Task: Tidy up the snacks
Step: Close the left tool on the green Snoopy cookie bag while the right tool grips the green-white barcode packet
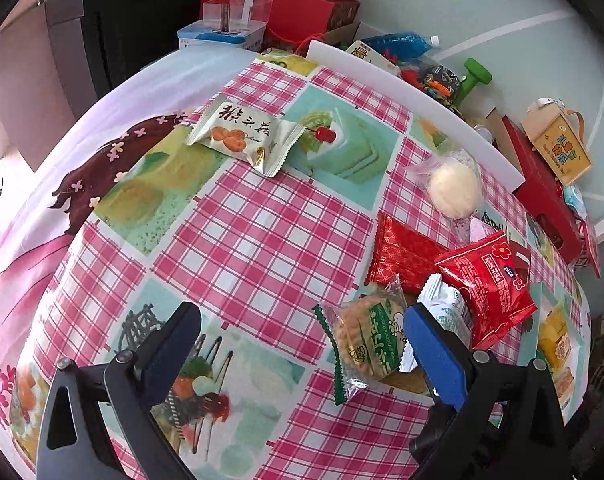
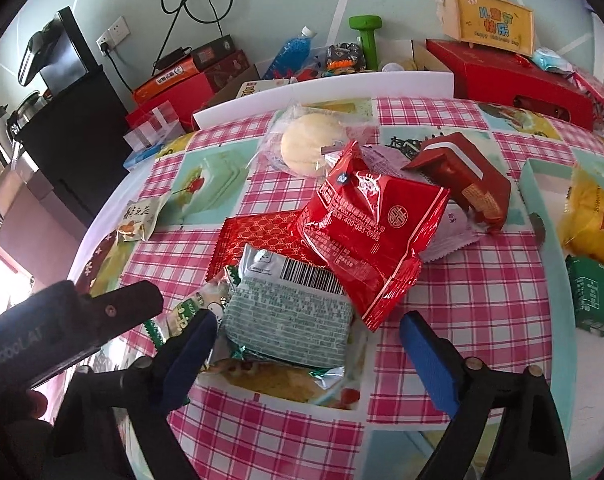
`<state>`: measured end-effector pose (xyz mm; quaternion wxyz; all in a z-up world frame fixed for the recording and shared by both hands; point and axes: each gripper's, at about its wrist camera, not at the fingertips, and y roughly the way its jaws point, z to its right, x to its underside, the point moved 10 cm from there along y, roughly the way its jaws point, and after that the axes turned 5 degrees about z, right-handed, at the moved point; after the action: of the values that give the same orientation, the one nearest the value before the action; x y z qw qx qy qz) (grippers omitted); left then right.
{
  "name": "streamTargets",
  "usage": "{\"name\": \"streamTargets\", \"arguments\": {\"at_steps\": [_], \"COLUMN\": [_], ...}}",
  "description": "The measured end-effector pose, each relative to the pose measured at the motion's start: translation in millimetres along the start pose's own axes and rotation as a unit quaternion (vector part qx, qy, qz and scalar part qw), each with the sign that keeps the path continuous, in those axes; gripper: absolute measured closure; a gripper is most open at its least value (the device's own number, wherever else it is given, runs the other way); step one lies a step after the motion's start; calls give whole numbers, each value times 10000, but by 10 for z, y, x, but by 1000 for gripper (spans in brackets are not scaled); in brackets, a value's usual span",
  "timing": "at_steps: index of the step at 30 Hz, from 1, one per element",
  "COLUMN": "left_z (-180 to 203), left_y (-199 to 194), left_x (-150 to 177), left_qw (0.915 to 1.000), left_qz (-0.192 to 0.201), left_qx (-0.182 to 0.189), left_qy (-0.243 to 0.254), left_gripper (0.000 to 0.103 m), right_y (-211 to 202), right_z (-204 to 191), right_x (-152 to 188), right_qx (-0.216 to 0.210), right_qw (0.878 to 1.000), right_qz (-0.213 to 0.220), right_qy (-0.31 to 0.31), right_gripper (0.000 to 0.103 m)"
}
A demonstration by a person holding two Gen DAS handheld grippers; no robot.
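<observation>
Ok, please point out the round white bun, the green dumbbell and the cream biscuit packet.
Round white bun (image 1: pixel 454 188), left wrist view, centre of bun.
Green dumbbell (image 2: pixel 366 36), right wrist view, handle.
Cream biscuit packet (image 1: pixel 237 136), left wrist view, printed front.

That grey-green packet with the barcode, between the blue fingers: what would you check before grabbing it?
1. Right gripper open: ok.
2. Grey-green barcode snack packet between its fingers: ok.
3. Packet free on top: not ok, shiny red snack bag overlaps its corner.
4. Left gripper open, holding nothing: ok.
5. Space in pale blue tray: cannot tell.
</observation>
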<state>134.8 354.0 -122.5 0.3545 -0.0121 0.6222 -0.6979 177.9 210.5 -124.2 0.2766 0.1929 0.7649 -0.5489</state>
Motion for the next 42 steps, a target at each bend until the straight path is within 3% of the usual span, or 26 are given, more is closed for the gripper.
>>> {"name": "streamTargets", "arguments": {"at_steps": [10, 31, 42], "left_z": [47, 466, 532], "left_y": [66, 197, 393], "left_x": [48, 232, 293], "left_qw": [9999, 9975, 9964], "left_qz": [-120, -336, -456], "left_qx": [18, 75, -176], "left_qy": [25, 610, 696], "left_gripper": [2, 2, 2], "right_y": [14, -172, -240], "right_z": [106, 493, 583], "right_x": [32, 99, 147], "right_qx": [240, 726, 742], "right_qw": [9996, 9967, 9961], "right_qz": [-81, -238, -290], "right_qy": [-149, -278, -371], "right_gripper": [36, 39, 39]}}
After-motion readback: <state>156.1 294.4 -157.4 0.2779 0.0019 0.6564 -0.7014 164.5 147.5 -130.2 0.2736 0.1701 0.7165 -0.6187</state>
